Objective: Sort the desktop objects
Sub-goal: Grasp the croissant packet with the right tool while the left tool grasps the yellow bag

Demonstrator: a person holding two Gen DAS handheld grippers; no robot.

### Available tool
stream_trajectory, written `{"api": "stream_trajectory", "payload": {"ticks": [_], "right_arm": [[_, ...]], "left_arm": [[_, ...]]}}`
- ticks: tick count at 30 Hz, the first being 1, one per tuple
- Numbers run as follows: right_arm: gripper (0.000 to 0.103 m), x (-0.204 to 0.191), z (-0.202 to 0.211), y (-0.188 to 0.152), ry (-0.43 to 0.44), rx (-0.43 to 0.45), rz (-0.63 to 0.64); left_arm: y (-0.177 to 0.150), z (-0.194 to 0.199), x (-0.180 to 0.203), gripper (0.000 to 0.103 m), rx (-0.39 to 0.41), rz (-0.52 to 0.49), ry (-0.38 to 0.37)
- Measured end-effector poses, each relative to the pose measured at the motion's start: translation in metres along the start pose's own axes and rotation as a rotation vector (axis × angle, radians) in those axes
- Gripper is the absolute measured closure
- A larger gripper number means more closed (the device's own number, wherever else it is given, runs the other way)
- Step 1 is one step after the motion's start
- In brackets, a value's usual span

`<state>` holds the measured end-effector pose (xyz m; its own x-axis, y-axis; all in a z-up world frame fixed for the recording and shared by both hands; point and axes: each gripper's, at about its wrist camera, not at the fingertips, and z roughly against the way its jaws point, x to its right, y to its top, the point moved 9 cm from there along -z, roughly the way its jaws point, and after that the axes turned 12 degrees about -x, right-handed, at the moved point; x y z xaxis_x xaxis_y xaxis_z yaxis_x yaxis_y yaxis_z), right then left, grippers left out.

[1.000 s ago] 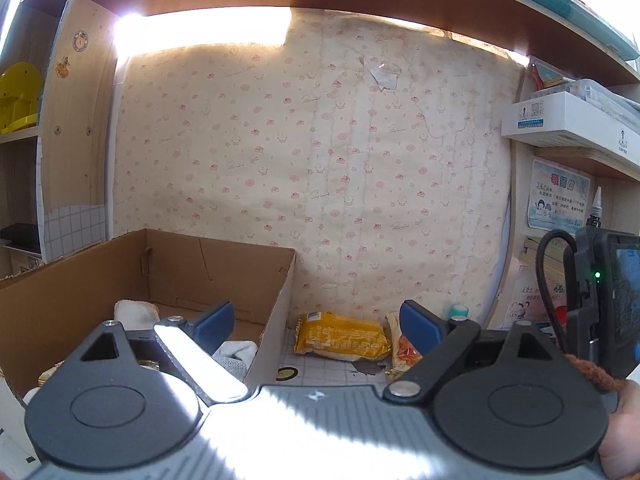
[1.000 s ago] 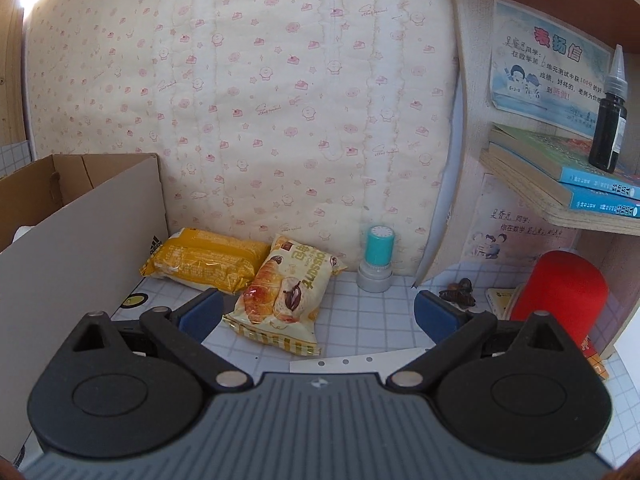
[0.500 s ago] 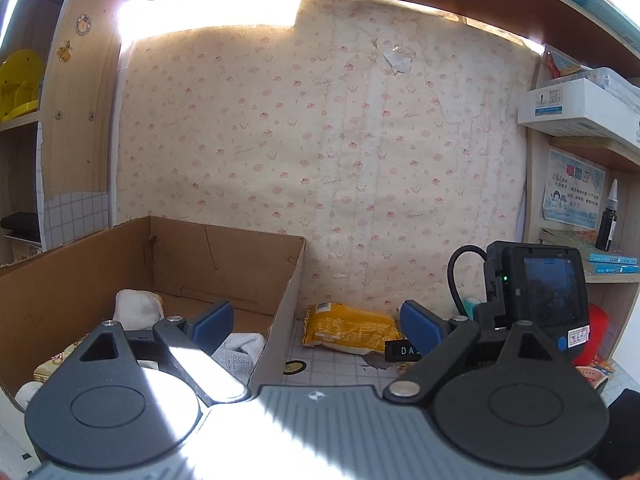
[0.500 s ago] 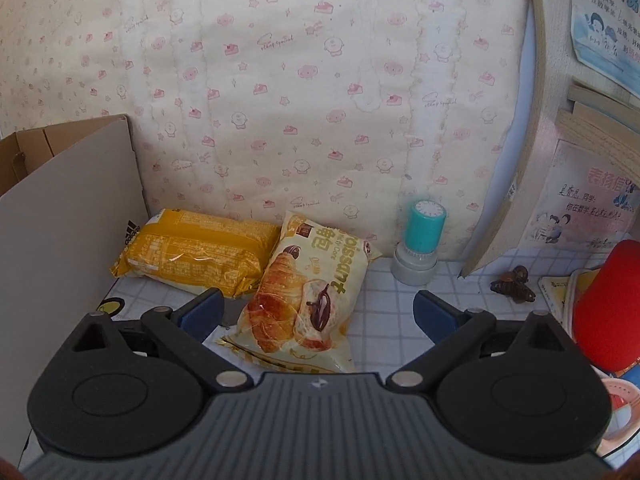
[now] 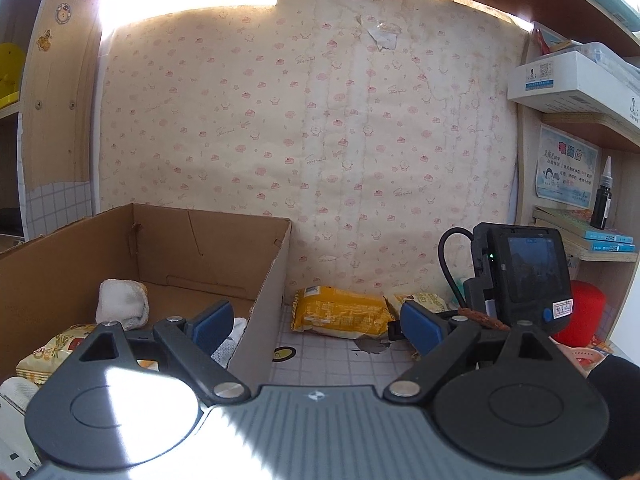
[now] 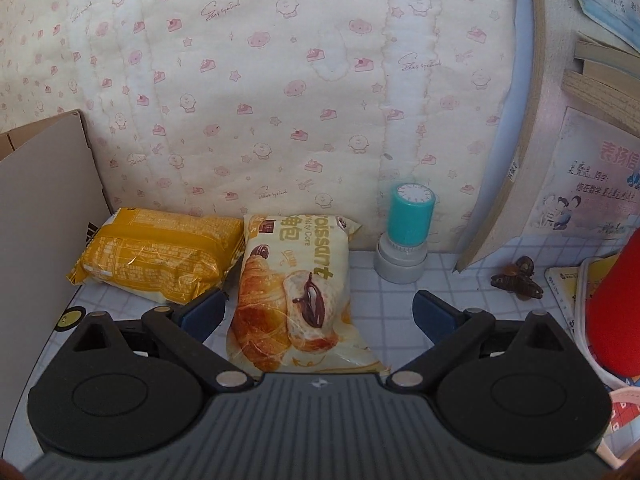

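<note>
- The right gripper [image 6: 316,312] is down over the croissant packet [image 6: 294,292], its jaws closing with the packet between them, pads not yet touching it.
- That packet lies on the checked desk [image 6: 384,304], touching a yellow snack bag [image 6: 160,260].
- The left gripper [image 5: 316,322] hangs wide apart and empty, one finger over the cardboard box [image 5: 224,240].

Left gripper [image 5: 316,322]: black linkage arms, 2 blue pads, ribbed grey body, silver pivot screws, small star-like mark. Right gripper [image 6: 318,306]: same build; its rear shows a screen, green LED, black looped cable, white sticker. Dark sleeve [image 5: 616,384] at lower right.
</note>
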<state>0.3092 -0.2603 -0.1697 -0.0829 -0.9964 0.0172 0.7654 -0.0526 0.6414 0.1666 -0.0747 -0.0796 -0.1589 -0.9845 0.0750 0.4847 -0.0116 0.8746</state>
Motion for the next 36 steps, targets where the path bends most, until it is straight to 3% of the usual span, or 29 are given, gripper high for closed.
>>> {"api": "stream_trajectory", "payload": {"ticks": [1,2,3,12,16,19,23,24,26,30,33,36], "right_arm": [[0.022,-0.003,-0.004,0.001,0.014,-0.012,0.021],[0.038,-0.004,-0.005,0.001,0.026,-0.018,0.022],[0.043,-0.004,-0.005,0.001,0.025,-0.018,0.022],[0.045,-0.003,0.026,-0.005,0.027,0.036,0.062],[0.045,0.006,0.04,-0.011,0.016,0.048,0.066],[0.045,0.014,0.048,-0.017,0.03,0.061,0.063],[0.045,0.017,0.064,-0.027,0.029,0.08,0.075],[0.045,0.02,0.069,-0.03,0.027,0.087,0.078],[0.045,0.037,0.075,-0.036,0.039,0.079,0.02],[0.045,0.064,0.082,-0.046,0.027,0.085,0.006],[0.045,0.081,0.09,-0.048,0.076,0.108,-0.04],[0.045,0.09,0.099,-0.047,0.064,0.133,-0.046]], "left_arm": [[0.0,0.0,-0.001,0.01,-0.004,0.002,-0.001],[-0.001,-0.001,0.0,0.01,-0.007,0.004,-0.002],[-0.001,-0.001,0.0,0.01,-0.008,0.006,-0.006],[0.0,-0.005,0.01,0.009,-0.01,0.008,0.013],[0.009,0.019,0.017,0.008,0.1,-0.02,0.119],[0.013,0.028,0.033,0.008,0.126,-0.05,0.082],[0.014,0.019,0.063,0.007,0.107,-0.107,-0.015],[0.016,0.015,0.066,0.001,0.107,-0.086,-0.045],[0.021,0.004,0.071,0.001,0.072,-0.038,-0.089],[0.029,0.0,0.075,0.002,0.092,-0.016,-0.059],[0.031,-0.013,0.075,0.002,0.064,0.006,-0.03],[0.032,-0.037,0.078,0.002,0.009,0.028,0.022]]}}
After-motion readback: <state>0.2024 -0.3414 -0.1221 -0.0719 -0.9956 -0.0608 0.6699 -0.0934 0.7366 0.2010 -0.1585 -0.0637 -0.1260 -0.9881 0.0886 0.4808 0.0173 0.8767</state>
